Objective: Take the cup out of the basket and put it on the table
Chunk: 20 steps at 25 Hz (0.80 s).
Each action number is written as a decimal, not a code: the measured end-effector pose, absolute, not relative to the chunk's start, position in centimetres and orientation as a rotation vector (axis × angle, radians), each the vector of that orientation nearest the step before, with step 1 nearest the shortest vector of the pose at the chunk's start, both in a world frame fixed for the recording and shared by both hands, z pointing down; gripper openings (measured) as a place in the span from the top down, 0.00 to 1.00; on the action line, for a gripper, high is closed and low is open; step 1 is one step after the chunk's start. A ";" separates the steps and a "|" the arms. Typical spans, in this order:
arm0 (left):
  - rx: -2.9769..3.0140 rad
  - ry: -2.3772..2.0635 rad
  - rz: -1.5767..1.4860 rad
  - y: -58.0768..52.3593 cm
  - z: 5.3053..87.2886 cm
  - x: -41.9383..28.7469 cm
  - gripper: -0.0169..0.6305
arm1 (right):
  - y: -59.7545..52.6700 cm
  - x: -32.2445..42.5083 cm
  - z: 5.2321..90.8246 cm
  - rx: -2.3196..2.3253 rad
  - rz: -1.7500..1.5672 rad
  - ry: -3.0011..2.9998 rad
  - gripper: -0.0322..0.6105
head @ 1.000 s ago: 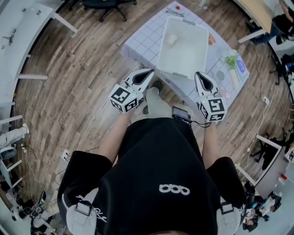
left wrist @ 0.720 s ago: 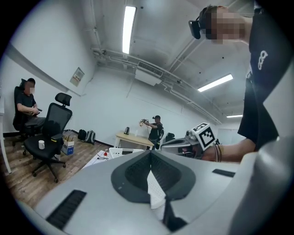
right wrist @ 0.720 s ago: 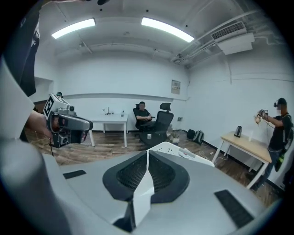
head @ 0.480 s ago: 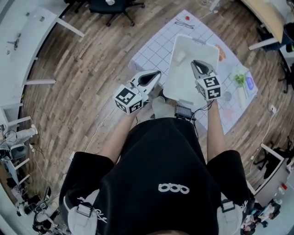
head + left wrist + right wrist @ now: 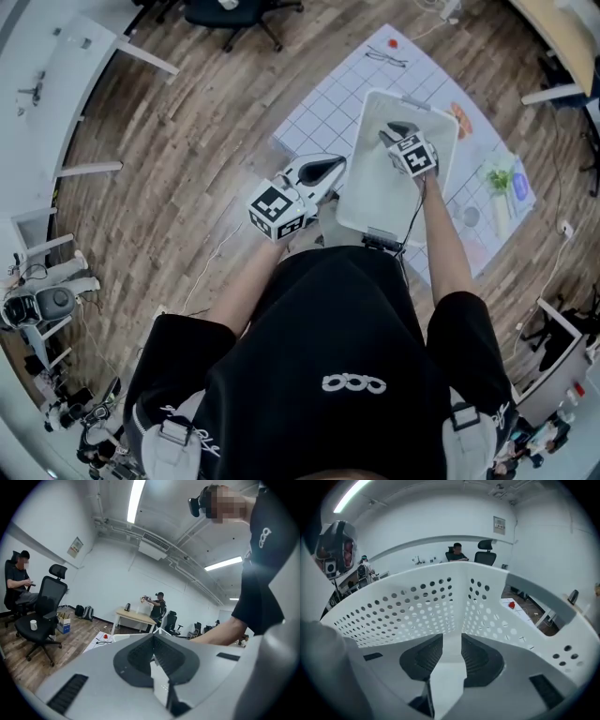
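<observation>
View from the head, with both gripper views. The right gripper [image 5: 390,133] is inside the basket [image 5: 375,195], over the far-left part of its floor and pitched steeply down. Its own view looks straight into the corner where two perforated walls meet. Its jaws have just been opening and stand apart, released. Only the white basket floor shows in the gap, with no object between the pads. The cup cannot be made out in any view. It is judged to lie in that far-left corner, ahead of and below the right jaws, where the gripper body covers the floor. Its long axis therefore cannot be told. The right forearm [image 5: 441,234] reaches out across the basket's near rim, which makes this hand much the nearer one. The left gripper [image 5: 336,165] is outside the basket, just beside its left wall, held about level with its jaws clenched on nothing. The table [image 5: 323,112] shows bare gridded surface to the left of the basket.
</observation>
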<state>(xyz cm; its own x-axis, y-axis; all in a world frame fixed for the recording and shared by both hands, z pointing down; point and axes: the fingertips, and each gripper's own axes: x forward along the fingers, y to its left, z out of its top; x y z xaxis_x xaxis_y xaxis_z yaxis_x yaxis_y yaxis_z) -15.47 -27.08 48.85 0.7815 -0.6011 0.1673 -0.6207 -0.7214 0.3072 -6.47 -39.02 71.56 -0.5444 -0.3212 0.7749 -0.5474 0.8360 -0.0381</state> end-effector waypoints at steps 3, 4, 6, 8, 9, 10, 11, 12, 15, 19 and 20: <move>2.635 -0.877 0.098 -28.1 49.5 -14.0 0.96 | -40.5 -6.8 73.5 0.591 0.390 -2.201 0.72; 2.635 -0.860 0.104 -28.4 49.7 -13.6 0.96 | -40.8 -6.9 74.0 0.575 0.402 -2.200 0.71; 2.635 -0.831 0.120 -28.9 50.3 -12.9 0.96 | -41.1 -7.3 74.8 0.538 0.418 -2.202 0.69; 2.629 -0.806 0.131 -29.3 50.7 -12.2 0.96 | -41.0 -7.6 75.7 0.488 0.440 -2.203 0.69; 2.626 -0.794 0.135 -29.5 50.9 -11.9 0.96 | -40.8 -7.7 76.2 0.459 0.455 -2.200 0.69; 2.625 -0.781 0.140 -29.6 51.2 -11.5 0.96 | -40.6 -7.8 76.6 0.428 0.469 -2.194 0.69; 2.625 -0.768 0.147 -29.7 51.4 -11.2 0.96 | -40.4 -7.9 76.9 0.402 0.478 -2.184 0.69; 2.625 -0.754 0.153 -29.8 51.6 -10.9 0.96 | -40.2 -7.9 77.2 0.385 0.482 -2.176 0.69; 2.627 -0.716 0.175 -30.0 52.1 -9.7 0.96 | -39.9 -7.8 77.3 0.363 0.488 -2.172 0.69; 2.623 -0.688 0.204 -30.1 53.0 -8.5 0.96 | -38.9 -7.6 77.4 0.311 0.490 -2.163 0.71; 2.622 -0.681 0.209 -30.0 53.2 -8.3 0.96 | -38.6 -7.6 77.3 0.299 0.488 -2.159 0.73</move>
